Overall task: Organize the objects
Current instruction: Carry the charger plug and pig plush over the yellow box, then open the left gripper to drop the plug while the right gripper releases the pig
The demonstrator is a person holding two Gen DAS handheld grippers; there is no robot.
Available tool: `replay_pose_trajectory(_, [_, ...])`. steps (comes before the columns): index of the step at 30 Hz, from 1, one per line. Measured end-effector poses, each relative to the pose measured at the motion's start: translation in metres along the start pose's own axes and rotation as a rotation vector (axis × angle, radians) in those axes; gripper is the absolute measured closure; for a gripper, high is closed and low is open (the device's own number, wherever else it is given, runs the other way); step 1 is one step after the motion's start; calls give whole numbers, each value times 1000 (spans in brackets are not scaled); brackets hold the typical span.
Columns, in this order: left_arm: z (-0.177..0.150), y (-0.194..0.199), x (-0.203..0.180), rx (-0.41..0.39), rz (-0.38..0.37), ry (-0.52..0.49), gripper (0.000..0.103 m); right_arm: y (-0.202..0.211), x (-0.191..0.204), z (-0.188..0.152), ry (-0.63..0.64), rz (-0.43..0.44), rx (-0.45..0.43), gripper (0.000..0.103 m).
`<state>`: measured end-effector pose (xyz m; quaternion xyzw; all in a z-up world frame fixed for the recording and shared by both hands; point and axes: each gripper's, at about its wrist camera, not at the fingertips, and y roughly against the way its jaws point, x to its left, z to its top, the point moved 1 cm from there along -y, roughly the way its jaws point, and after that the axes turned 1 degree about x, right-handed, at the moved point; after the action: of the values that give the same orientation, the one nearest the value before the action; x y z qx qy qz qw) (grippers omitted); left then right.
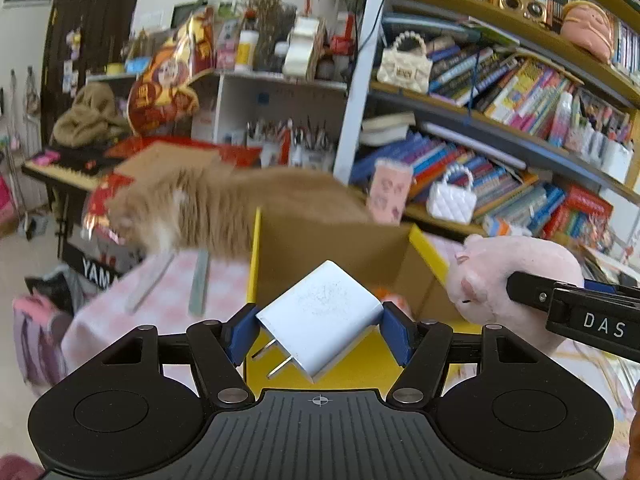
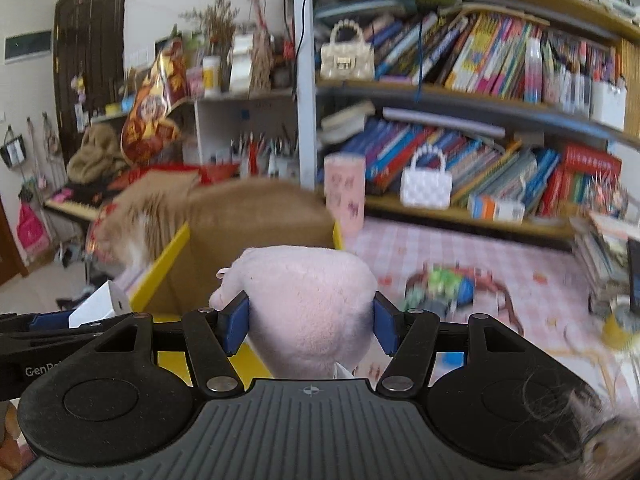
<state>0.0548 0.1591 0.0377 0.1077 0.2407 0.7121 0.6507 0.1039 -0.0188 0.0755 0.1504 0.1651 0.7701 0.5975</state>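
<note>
My left gripper [image 1: 320, 330] is shut on a white plug-in charger [image 1: 320, 316], its two metal prongs pointing down and left. The right gripper [image 2: 310, 320] is shut on a pale pink plush toy [image 2: 308, 300], which also shows at the right of the left wrist view as the plush toy [image 1: 508, 272]. Both are held above the near edge of an open cardboard box with yellow flaps [image 1: 332, 248], seen in the right wrist view as the box [image 2: 256, 224]. The charger [image 2: 100, 306] appears at the left of the right wrist view.
An orange and white cat [image 1: 208, 208] stands behind the box on the pink checked tablecloth [image 2: 432, 256]. A pink patterned cup [image 2: 345, 192], a colourful toy [image 2: 444, 288] and stacked books lie on the table. Crowded bookshelves [image 2: 480, 80] rise behind.
</note>
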Motion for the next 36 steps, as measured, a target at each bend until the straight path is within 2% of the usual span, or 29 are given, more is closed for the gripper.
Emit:
replay_pose_trajectory(5, [20, -25, -13, -43, 21, -34, 38, -30, -13, 23, -11, 15, -18, 44])
replay_pose_trajectory(9, [24, -48, -21, -33, 45, -47, 38, -56, -20, 35, -8, 48, -8, 44])
replay_pose_trajectory(15, [18, -83, -30, 30, 107, -92, 38, -100, -24, 39, -14, 124, 73, 44])
replay_pose_trajectory(23, [8, -108, -34, 106, 164, -143, 37, -142, -15, 36, 24, 215, 164, 44])
replay_pose_trajectory(36, [1, -129, -39, 172, 201, -162, 37, -193, -2, 25, 95, 303, 317, 42])
